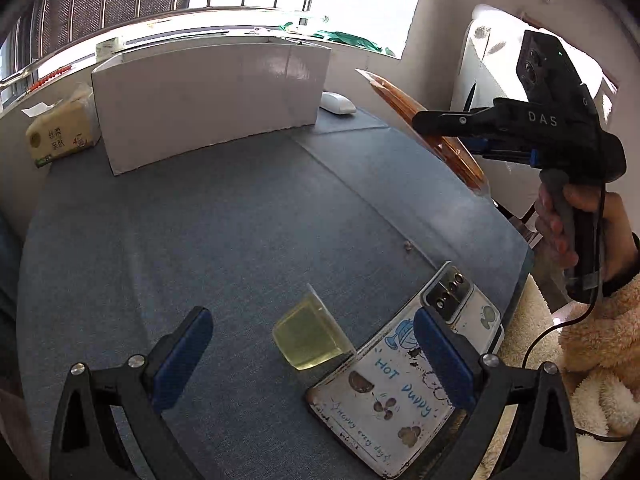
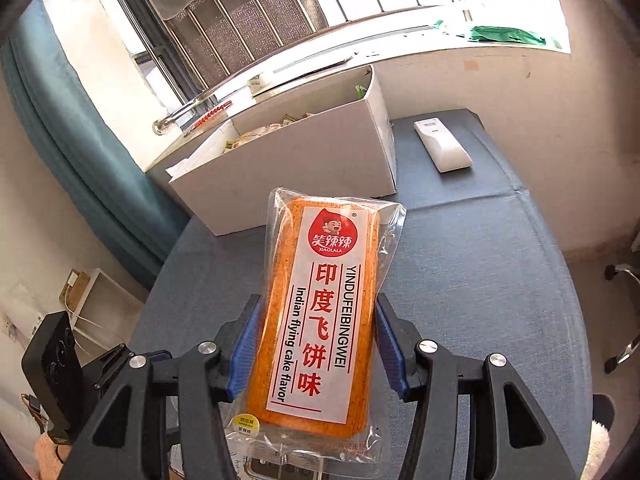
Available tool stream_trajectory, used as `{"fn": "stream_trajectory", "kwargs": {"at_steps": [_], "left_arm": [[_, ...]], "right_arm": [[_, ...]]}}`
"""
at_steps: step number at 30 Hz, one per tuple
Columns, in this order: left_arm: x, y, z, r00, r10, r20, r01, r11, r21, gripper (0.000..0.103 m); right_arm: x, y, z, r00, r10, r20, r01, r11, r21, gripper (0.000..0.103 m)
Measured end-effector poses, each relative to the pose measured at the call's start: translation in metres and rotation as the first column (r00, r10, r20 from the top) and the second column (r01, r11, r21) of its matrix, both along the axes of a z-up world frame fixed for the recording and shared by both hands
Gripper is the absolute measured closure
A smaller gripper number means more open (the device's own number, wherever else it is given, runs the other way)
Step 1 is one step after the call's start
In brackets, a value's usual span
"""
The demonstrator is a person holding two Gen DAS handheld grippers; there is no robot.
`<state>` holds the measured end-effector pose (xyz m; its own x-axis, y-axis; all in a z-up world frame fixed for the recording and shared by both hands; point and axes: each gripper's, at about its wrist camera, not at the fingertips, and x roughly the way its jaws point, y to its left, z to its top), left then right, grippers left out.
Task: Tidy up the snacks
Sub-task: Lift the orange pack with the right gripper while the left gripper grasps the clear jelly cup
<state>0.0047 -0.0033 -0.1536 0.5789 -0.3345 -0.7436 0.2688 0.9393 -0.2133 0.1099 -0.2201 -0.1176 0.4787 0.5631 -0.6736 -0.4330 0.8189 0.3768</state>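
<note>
The right gripper (image 2: 314,344) has its blue pads pressed on the two long edges of a clear-wrapped Indian flying cake snack pack (image 2: 320,304), held above the blue mat (image 2: 480,280) with the white box (image 2: 304,160) of snacks beyond the fingertips. The pack looks light and flat, its slick film likely to slip, so a mid-length grip on the firm slab suits. The left gripper (image 1: 314,356) is wide open and empty, a pale yellow jelly cup (image 1: 308,332) between its fingers.
</note>
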Motion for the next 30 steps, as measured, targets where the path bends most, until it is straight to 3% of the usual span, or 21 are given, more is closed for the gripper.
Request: {"fn": "stream_trajectory", "kwargs": {"at_steps": [1, 2, 3, 5, 11, 20, 26, 30], "left_arm": [[0.001, -0.001, -0.001, 1.0, -0.01, -0.004, 0.01, 1.0, -0.007, 0.016], [0.002, -0.003, -0.002, 1.0, -0.021, -0.014, 0.02, 1.0, -0.003, 0.043], [0.004, -0.006, -0.006, 0.999, -0.02, -0.031, 0.021, 1.0, 0.022, 0.055], [0.004, -0.01, -0.009, 0.999, -0.027, -0.031, 0.029, 0.998, 0.049, 0.061], [0.0, -0.002, 0.003, 1.0, -0.004, 0.011, 0.003, 1.0, 0.028, 0.069], [-0.005, 0.019, 0.03, 0.991, 0.054, 0.123, -0.055, 0.999, -0.002, 0.07], [0.027, 0.047, 0.074, 0.964, 0.127, 0.235, -0.124, 0.992, -0.029, 0.07], [0.067, 0.07, 0.113, 0.934, 0.174, 0.312, -0.156, 0.984, -0.082, 0.07]], "right_arm": [[0.0, -0.002, -0.002, 1.0, 0.0, -0.006, 0.001, 1.0, 0.009, 0.045], [0.0, -0.005, -0.003, 1.0, -0.002, -0.012, 0.002, 1.0, 0.019, 0.045], [0.001, -0.008, -0.004, 1.0, -0.006, -0.016, 0.007, 1.0, 0.028, 0.045], [0.003, -0.009, -0.007, 1.0, -0.003, -0.024, 0.004, 0.999, 0.032, 0.045], [0.004, -0.005, -0.013, 0.999, 0.02, -0.032, -0.018, 0.999, 0.045, 0.045], [0.003, 0.009, -0.015, 0.998, 0.049, -0.035, -0.047, 0.997, 0.054, 0.045], [0.019, 0.023, 0.011, 0.997, 0.078, 0.013, -0.079, 0.99, 0.115, 0.045], [0.043, 0.043, 0.041, 0.991, 0.106, 0.076, -0.113, 0.989, 0.094, 0.045]]}}
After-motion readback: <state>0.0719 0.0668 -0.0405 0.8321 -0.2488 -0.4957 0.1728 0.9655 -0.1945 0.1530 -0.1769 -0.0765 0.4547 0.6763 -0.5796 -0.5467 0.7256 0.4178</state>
